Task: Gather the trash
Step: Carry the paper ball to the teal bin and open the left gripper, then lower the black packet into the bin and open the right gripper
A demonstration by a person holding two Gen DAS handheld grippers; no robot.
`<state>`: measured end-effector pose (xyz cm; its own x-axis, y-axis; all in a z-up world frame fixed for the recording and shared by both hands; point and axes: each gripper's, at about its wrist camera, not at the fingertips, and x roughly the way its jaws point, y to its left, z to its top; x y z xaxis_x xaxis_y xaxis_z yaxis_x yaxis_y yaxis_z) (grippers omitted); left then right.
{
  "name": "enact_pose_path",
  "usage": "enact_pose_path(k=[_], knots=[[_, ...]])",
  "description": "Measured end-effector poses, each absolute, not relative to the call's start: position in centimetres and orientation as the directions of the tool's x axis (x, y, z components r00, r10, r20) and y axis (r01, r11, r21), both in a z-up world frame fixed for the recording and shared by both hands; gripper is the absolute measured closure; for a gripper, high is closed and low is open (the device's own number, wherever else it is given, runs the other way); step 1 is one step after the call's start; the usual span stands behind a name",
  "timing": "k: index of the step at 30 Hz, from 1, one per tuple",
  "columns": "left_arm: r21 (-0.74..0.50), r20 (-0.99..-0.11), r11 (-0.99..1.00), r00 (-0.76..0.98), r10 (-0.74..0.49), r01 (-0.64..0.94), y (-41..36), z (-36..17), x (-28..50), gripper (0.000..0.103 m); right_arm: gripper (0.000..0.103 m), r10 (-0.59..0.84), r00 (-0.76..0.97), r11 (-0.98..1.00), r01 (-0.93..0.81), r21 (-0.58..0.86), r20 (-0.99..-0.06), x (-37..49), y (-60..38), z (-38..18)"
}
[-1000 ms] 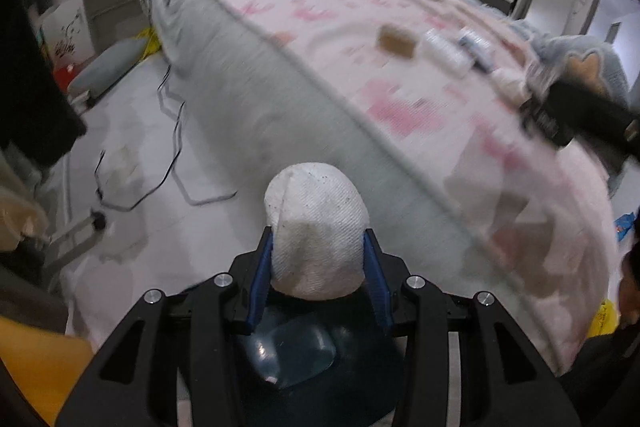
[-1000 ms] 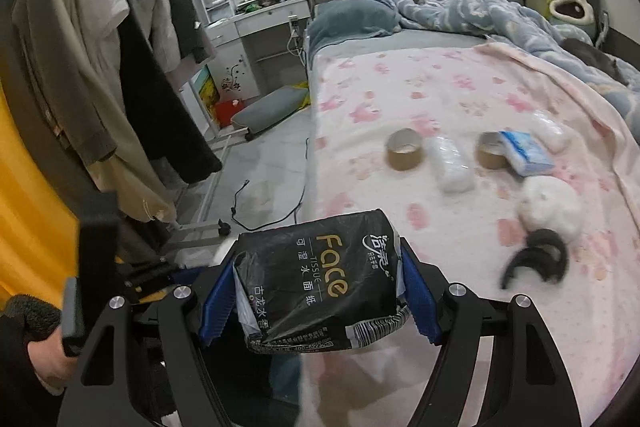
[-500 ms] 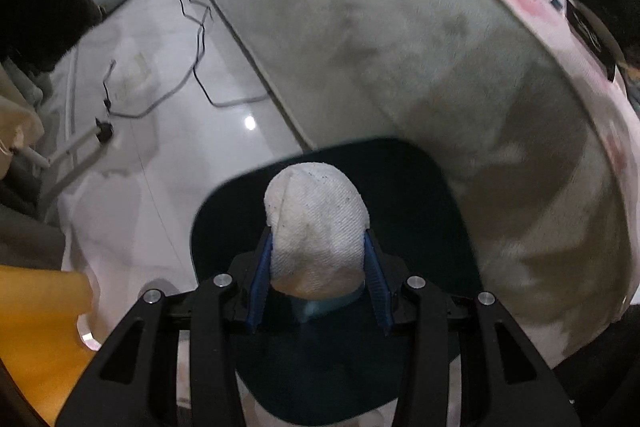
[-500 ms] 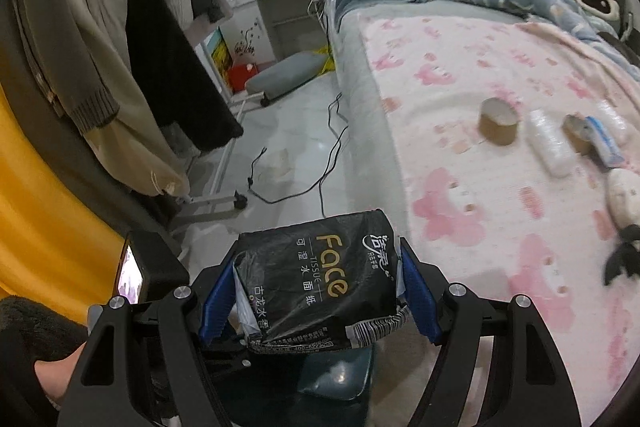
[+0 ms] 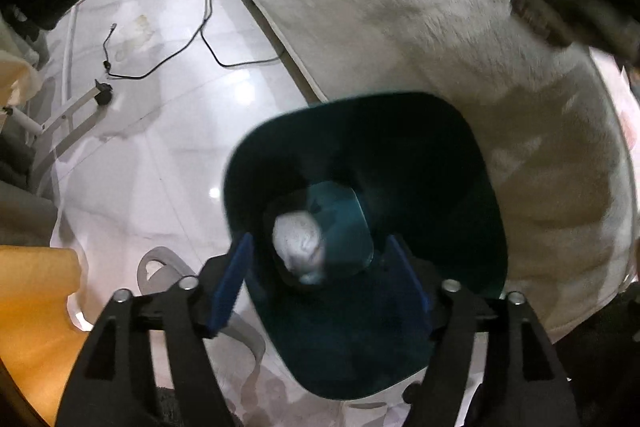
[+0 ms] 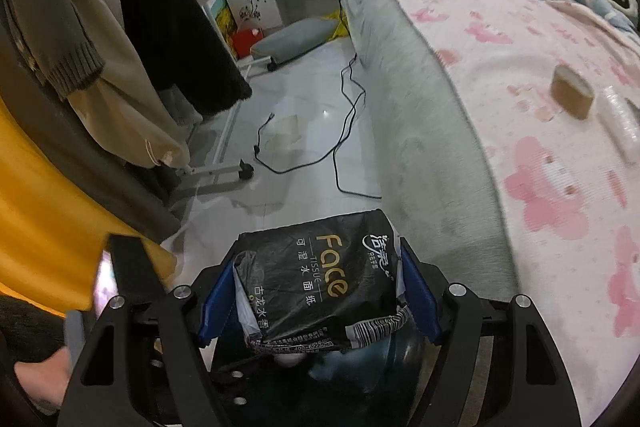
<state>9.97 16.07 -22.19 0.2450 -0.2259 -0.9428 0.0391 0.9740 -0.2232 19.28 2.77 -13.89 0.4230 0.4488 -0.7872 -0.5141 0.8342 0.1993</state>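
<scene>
Your left gripper (image 5: 324,281) has just let go: where a second ago its blue pads (image 5: 234,281) pinched a white wad of cloth or tissue (image 5: 299,247), the jaws are now opening wide with nothing pressed between them, and the wad sits low inside the dark teal bin (image 5: 472,187), against its pale bottom panel. The wad looks smaller and slightly blurred, so it has either just landed or is still settling; either way it is below the rim. That, by all appearances, is one piece of trash collected.

The left gripper hangs directly over the bin's mouth, pointing steeply down, with the wad well below the fingertips and a little toward the left pad's side. The bin stands on the glossy white floor (image 5: 168,115), tight against the grey side of the bed (image 5: 420,19).

Your right gripper (image 6: 320,301) is clamped on a black tissue packet (image 6: 320,279) printed with "Face", both blue pads flat against its sides. It has swung in from the bed, and a dark teal shape, probably the bin, shows under the packet. That packet is likely the next to go, once the right hand is squarely over the opening. On the pink blanket (image 6: 560,207), a roll of brown tape (image 6: 571,91) and a white plastic-wrapped bundle (image 6: 620,121) lie well apart from either hand.
</scene>
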Motion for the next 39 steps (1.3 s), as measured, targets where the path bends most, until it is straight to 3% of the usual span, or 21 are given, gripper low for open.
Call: enact_pose_path(k=[16, 24, 32, 39], knots=[[-0.199, -0.867, 0.98, 0.467, -0.175, -0.003, 21.1, -16.2, 9.2, 0.028, 0.028, 0.349, 0.314, 0.835, -0.533, 0.14, -0.883, 20.1, 6.6, -20.7], [-0.216, -0.819, 0.976, 0.542, -0.188, 0.012, 21.9, -13.3, 8.9, 0.037, 0.028, 0.305, 0.243, 0.815, -0.567, 0.12, -0.921, 19.4, 8.1, -23.5], [-0.232, -0.766, 0.972, 0.607, -0.209, 0.042, 21.3, -10.4, 8.7, 0.038, 0.028, 0.247, 0.161, 0.801, -0.588, 0.108, -0.955, 18.6, 8.1, -26.2], [-0.226, -0.725, 0.971, 0.653, -0.218, 0.072, 20.0, -7.8, 8.6, 0.038, 0.017, 0.228, 0.123, 0.79, -0.603, 0.109, -0.966, 17.7, 7.3, -26.9]])
